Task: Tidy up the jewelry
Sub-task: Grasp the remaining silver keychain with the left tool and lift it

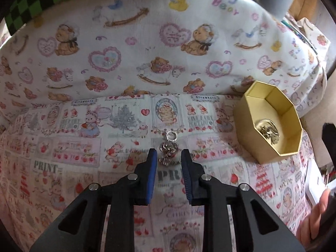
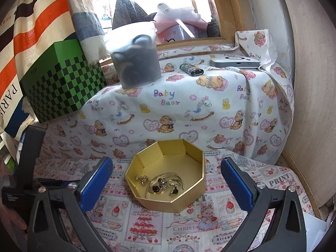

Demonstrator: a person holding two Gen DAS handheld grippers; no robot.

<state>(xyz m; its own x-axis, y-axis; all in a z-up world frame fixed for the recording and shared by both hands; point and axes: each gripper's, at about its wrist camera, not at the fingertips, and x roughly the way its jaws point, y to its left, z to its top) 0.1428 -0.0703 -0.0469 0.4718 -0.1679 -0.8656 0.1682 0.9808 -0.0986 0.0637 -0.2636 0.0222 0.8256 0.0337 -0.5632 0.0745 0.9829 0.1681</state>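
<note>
Printed cloth (image 1: 73,157), strawberry-and-bear pattern: this is the working surface, with a teddy-bear fabric (image 2: 189,109) draped over the raised ledge along its back edge.

Gold octagonal box (image 2: 168,189): stands open near the cloth's back edge, toward its right side in the left wrist view. I count several gold pieces (image 2: 166,185) already lying on its floor, so I judge the sorting partly done.

Silver jewelry cluster (image 1: 169,151): a ring with sparkly beaded parts, loose on the cloth near the middle, well apart from the box. It is the only piece I can see left outside.

Left gripper (image 1: 169,157): fingers partly open, blue pads on either side of the cluster's near end; I see no grip on it yet.

Right gripper (image 2: 167,178): fingers spread wide, empty, framing the box without touching it.
</note>
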